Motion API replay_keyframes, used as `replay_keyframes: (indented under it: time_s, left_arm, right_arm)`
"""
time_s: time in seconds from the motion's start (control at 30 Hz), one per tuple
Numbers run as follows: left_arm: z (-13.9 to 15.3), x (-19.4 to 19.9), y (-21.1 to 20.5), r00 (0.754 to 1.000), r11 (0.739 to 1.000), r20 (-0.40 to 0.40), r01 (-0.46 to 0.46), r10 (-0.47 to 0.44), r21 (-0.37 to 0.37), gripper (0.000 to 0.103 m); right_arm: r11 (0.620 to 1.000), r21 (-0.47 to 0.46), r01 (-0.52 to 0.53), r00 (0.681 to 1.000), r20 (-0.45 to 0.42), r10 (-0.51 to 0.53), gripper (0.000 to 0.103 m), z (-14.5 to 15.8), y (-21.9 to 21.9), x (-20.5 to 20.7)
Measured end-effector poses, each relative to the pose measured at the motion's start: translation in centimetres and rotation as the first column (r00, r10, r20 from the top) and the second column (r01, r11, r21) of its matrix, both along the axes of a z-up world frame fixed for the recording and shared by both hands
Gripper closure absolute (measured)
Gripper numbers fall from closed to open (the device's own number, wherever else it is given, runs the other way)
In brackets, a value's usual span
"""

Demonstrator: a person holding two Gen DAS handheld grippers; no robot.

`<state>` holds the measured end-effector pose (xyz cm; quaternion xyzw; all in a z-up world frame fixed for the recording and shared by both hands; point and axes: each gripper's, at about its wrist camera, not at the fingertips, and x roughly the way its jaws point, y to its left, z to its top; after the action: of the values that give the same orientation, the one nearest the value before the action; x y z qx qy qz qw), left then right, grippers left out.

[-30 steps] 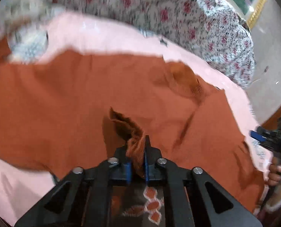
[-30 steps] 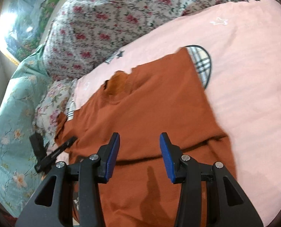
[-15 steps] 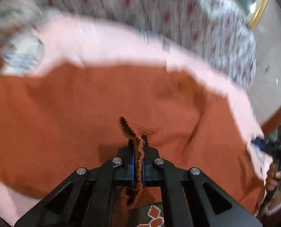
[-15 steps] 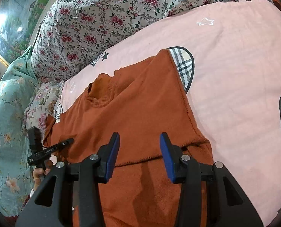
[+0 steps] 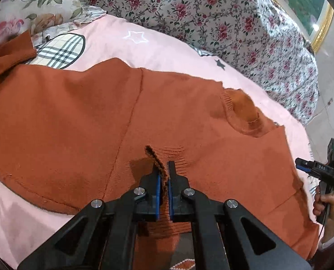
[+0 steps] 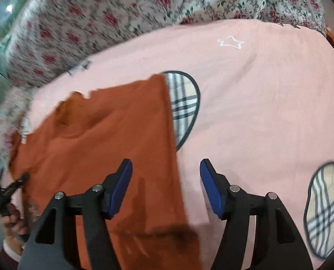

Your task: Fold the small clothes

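A rust-orange knit sweater (image 5: pixel 76 117) lies spread on a pink bedsheet (image 5: pixel 167 47); its neck opening (image 5: pixel 243 110) is toward the right. My left gripper (image 5: pixel 164 168) is shut on a ribbed sleeve cuff of the sweater, held just above the sweater's body. In the right wrist view the sweater (image 6: pixel 121 139) lies at left. My right gripper (image 6: pixel 165 168) is open and empty over the sweater's right edge. The right gripper also shows at the far right of the left wrist view (image 5: pixel 302 165).
A floral quilt (image 5: pixel 223 18) is bunched along the far side of the bed. Plaid patches (image 6: pixel 185 105) are printed on the sheet. A floral pillow (image 5: pixel 31 6) lies at far left. A framed picture (image 5: pixel 320 22) hangs beyond the bed.
My left gripper has carried the cuff over the sweater's body and lowered it. My right gripper has swung right, from over the sweater's middle to its right edge, staying open.
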<state>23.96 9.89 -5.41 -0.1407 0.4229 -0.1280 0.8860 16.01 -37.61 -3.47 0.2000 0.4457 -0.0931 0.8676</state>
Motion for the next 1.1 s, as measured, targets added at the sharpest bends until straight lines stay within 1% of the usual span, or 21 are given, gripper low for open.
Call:
replay_keyframes:
  time_s: [0.1,0.17,0.2,0.23,0.33,0.4,0.47,0.57,0.6,0.63,0.67,0.7,0.77,0.83,0.87,0.9,0.93,0.97,1.0,1.03,1.1]
  left_arm:
    - [-0.1,-0.1,0.1,1.0,0.999,-0.003,-0.02,0.02,0.032,0.1]
    - [-0.2,0.0,0.2,0.999,0.999,-0.009,-0.033,0.033,0.04,0.1]
    - [-0.2,0.0,0.2,0.999,0.998,-0.01,-0.036,0.036,0.042,0.1]
    - [-0.1,0.0,0.2,0.999,0.998,-0.007,-0.039,0.039,0.048,0.1]
    - [0.2,-0.2,-0.3,0.999,0.996,0.013,-0.041,0.04,0.081,0.1]
    - [-0.4,0.1,-0.5,0.999,0.993,-0.002,-0.05,0.05,0.11,0.1]
    - [-0.4,0.1,-0.5,0.998,0.992,-0.008,-0.055,0.057,0.116,0.098]
    - [0.2,-0.4,-0.3,0.998,0.989,0.004,-0.065,0.065,0.136,0.095]
    - [0.2,-0.6,-0.2,0.998,0.987,0.0,-0.069,0.07,0.146,0.092]
    - [0.1,-0.6,0.0,0.997,0.986,-0.007,-0.071,0.073,0.148,0.091]
    - [0.1,-0.8,0.4,0.997,0.987,-0.019,-0.076,0.08,0.144,0.091]
    - [0.2,-0.9,0.6,0.996,0.987,-0.025,-0.081,0.086,0.141,0.091]
    - [0.7,-1.5,1.4,0.995,0.987,-0.028,-0.092,0.096,0.129,0.09]
    - [1.6,-2.1,2.4,0.994,0.985,-0.013,-0.108,0.111,0.132,0.08]
    - [2.1,-2.2,3.2,0.991,0.98,-0.003,-0.128,0.13,0.154,0.066]
    - [2.7,-2.3,3.9,0.989,0.971,0.014,-0.15,0.15,0.184,0.053]
    - [3.1,-2.2,4.6,0.985,0.961,0.031,-0.172,0.169,0.216,0.047]
    - [3.5,-1.9,5.5,0.979,0.943,0.046,-0.202,0.196,0.265,0.041]
    - [3.9,-1.4,6.4,0.973,0.917,0.056,-0.231,0.225,0.326,0.04]
    - [4.1,-0.6,7.4,0.966,0.882,0.063,-0.254,0.25,0.396,0.039]
    - [4.3,0.9,9.3,0.957,0.836,0.072,-0.282,0.282,0.47,0.029]
  right_arm:
    - [1.0,-0.008,-0.027,0.999,-0.037,0.027,0.04,-1.4,0.3,1.1]
    - [0.997,-0.052,-0.05,0.998,-0.045,0.048,0.041,-1.8,1.1,1.5]
    - [0.996,-0.053,-0.07,0.997,-0.048,0.067,0.071,-1.8,1.5,1.6]
    - [0.997,-0.02,-0.075,0.997,-0.038,0.074,0.09,-1.4,1.5,1.5]
    - [0.997,-0.066,-0.036,0.999,0.015,0.037,0.091,0.1,1.5,0.5]
    - [0.998,-0.059,-0.02,1.0,-0.01,0.02,0.091,-0.6,1.1,0.6]
    - [0.998,-0.056,-0.015,0.998,-0.063,0.012,0.09,-1.9,1.0,1.1]
    - [0.995,-0.102,0.011,0.998,-0.059,-0.017,0.076,-0.3,1.8,0.1]
    - [0.995,-0.097,0.012,0.999,-0.034,-0.015,0.068,0.6,2.2,-0.5]
    - [0.997,-0.071,-0.005,1.0,0.02,0.006,0.058,1.7,3.0,-1.4]
    - [0.998,-0.054,-0.022,0.999,0.049,0.025,0.052,2.3,3.4,-1.9]
    - [0.998,-0.034,-0.05,0.996,0.078,0.053,0.041,2.8,4.2,-2.5]
    - [0.996,-0.009,-0.09,0.991,0.1,0.091,0.036,3.3,5.7,-3.6]
    - [0.993,0.034,-0.114,0.987,0.117,0.109,0.036,3.4,6.9,-4.7]
    - [0.99,0.062,-0.13,0.985,0.124,0.121,0.036,3.4,7.3,-5.1]
    - [0.987,0.079,-0.139,0.984,0.126,0.128,0.036,3.2,7.8,-5.3]
    - [0.985,0.094,-0.148,0.983,0.122,0.136,0.036,3.0,8.4,-5.2]
    - [0.982,0.102,-0.16,0.982,0.114,0.148,0.036,2.9,9.0,-5.3]
    - [0.979,0.106,-0.172,0.981,0.109,0.161,0.036,2.6,9.4,-5.3]
    - [0.977,0.109,-0.184,0.979,0.103,0.173,0.036,2.5,10.0,-5.5]
    - [0.973,0.119,-0.198,0.978,0.096,0.187,0.036,2.3,10.9,-5.5]
